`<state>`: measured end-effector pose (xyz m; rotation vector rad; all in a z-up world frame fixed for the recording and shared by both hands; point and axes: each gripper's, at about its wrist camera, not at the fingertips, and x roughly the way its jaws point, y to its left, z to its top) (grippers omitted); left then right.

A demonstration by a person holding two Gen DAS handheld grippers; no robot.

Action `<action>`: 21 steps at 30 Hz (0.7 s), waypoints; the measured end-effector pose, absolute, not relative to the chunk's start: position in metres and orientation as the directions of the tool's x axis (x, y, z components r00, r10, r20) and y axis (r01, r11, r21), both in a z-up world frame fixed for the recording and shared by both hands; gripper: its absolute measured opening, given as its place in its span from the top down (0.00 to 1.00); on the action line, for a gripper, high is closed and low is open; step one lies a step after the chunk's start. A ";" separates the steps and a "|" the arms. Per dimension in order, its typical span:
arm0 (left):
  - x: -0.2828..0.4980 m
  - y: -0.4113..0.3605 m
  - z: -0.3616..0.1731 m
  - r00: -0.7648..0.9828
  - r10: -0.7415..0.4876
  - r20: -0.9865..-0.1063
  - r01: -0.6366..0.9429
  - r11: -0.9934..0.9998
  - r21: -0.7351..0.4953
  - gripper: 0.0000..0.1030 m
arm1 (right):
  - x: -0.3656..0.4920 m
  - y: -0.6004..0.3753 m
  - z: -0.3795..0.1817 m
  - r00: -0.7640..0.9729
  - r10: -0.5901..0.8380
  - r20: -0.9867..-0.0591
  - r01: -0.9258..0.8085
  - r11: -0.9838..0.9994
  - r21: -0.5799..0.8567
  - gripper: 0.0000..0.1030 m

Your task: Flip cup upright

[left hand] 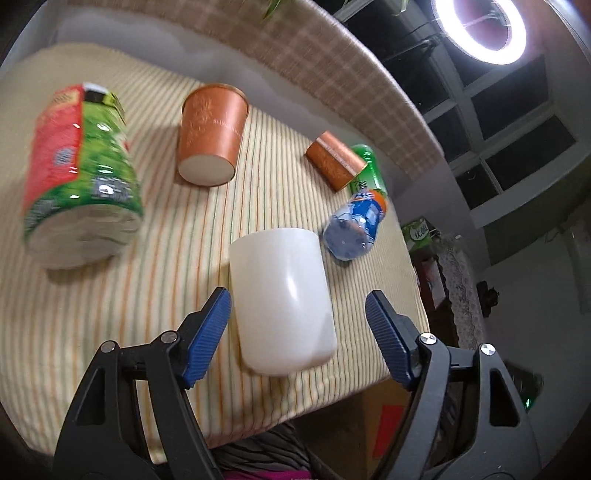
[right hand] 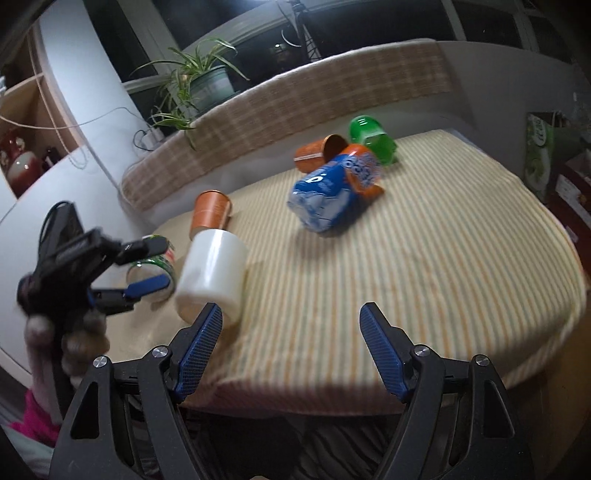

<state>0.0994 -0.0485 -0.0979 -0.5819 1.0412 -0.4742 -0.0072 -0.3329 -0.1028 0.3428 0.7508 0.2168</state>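
Note:
A white cup (left hand: 282,299) lies on the striped tablecloth (left hand: 155,258) near the front edge, between the open blue-padded fingers of my left gripper (left hand: 298,299); the left pad is close to its side, the right pad apart from it. In the right wrist view the same cup (right hand: 212,267) lies tilted at the table's left front, with the left gripper (right hand: 147,266) beside it. My right gripper (right hand: 291,314) is open and empty, above the front edge of the table.
On the table are a green and red cup (left hand: 79,177), an orange paper cup (left hand: 212,134), a smaller orange cup (left hand: 334,160), a green bottle (left hand: 369,170) and a blue-labelled bottle (left hand: 356,227). A ring light (left hand: 480,26) glows upper right. A potted plant (right hand: 201,81) stands behind.

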 end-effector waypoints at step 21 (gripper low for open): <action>0.131 -0.070 -0.130 0.380 -0.612 -0.694 0.024 0.756 -0.654 0.30 | -0.021 -0.371 -0.122 0.707 0.286 -0.647 0.005 0.912 0.409 0.25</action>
